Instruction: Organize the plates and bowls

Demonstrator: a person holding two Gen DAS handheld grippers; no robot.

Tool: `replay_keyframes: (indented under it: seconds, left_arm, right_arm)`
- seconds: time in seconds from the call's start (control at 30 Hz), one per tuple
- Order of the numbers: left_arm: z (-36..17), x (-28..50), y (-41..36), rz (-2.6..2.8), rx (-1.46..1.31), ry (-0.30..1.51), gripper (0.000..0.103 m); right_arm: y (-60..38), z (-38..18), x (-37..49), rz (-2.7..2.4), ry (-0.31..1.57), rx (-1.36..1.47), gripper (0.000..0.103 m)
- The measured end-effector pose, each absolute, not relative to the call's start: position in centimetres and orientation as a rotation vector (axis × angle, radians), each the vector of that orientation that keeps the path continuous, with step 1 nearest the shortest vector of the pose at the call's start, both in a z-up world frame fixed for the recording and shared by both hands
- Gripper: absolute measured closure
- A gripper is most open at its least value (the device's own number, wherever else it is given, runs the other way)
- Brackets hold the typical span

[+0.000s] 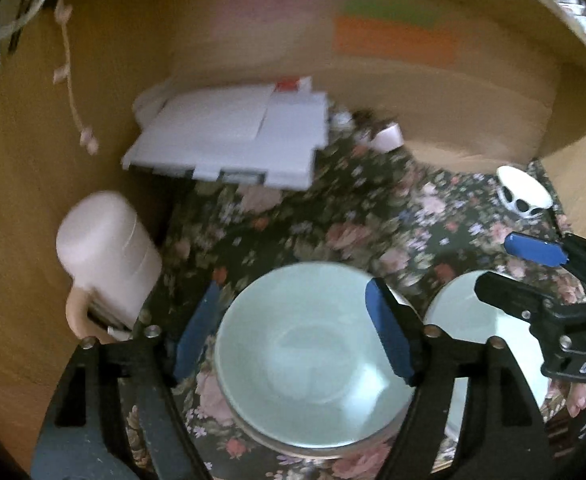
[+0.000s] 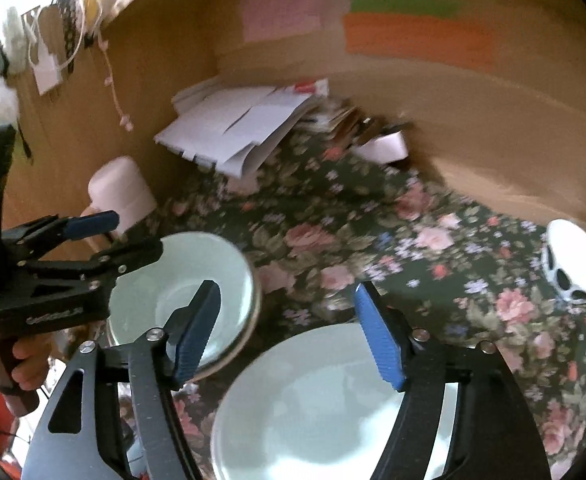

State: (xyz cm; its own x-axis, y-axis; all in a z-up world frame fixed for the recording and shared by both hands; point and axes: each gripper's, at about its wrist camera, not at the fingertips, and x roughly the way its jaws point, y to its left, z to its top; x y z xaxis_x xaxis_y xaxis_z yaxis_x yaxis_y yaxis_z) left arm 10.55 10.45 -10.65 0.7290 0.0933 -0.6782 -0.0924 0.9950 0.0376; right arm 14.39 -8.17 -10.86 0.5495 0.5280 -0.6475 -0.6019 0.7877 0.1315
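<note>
- Left wrist view: we are looking down at a pale bowl point(image 1: 313, 360) sitting at bottom centre on the floral cloth point(image 1: 373, 216); it seems to be resting on another dish underneath, though we cannot tell for sure.
- The left gripper point(image 1: 293, 338) is standing wide open around the bowl, its blue pads point(image 1: 387, 340) clear of the rim and holding nothing.
- At lower right the right gripper point(image 1: 533, 268) is showing, jaws apart, over a white plate point(image 1: 465, 316) just beside the bowl.
- A white lidded container point(image 1: 109, 256) is standing at left; a flattened white box point(image 1: 229, 136) is lying at upper centre.
- Right wrist view: the plate point(image 2: 313, 408) is filling the bottom centre and the bowl point(image 2: 181, 280) is sitting left of it, close by.
- The right gripper point(image 2: 289, 334) is hanging open above the plate's far edge, gripping nothing.
- The left gripper point(image 2: 105, 236) is coming in from the left edge, a hand point(image 2: 21, 364) on its handle.
- We are judging both dishes to be glazed ceramic: stiff, slick, breakable, moderately heavy.
- We are advising a pinch across the rim, one pad inside and one outside, then a level lift.
</note>
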Motion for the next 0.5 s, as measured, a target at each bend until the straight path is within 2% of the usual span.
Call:
replay_keyframes:
  seconds: [0.17,0.3,0.5]
  left_arm:
    - [-8.5,11.0,7.7,0.044,0.011,0.688,0.019]
    - [-7.2,11.8,5.7,0.004,0.003,0.657,0.015]
    - [-6.3,14.1,2.2,-0.041,0.027,0.641,0.012]
  right_arm:
    - [-11.3,-9.0,14.3,0.608,0.658,-0.091,0.033]
    - [-13.9,-7.7,14.4,0.540,0.602,-0.067,0.021]
    - [-18.5,-6.0,15.2,0.420,0.551,-0.048,0.018]
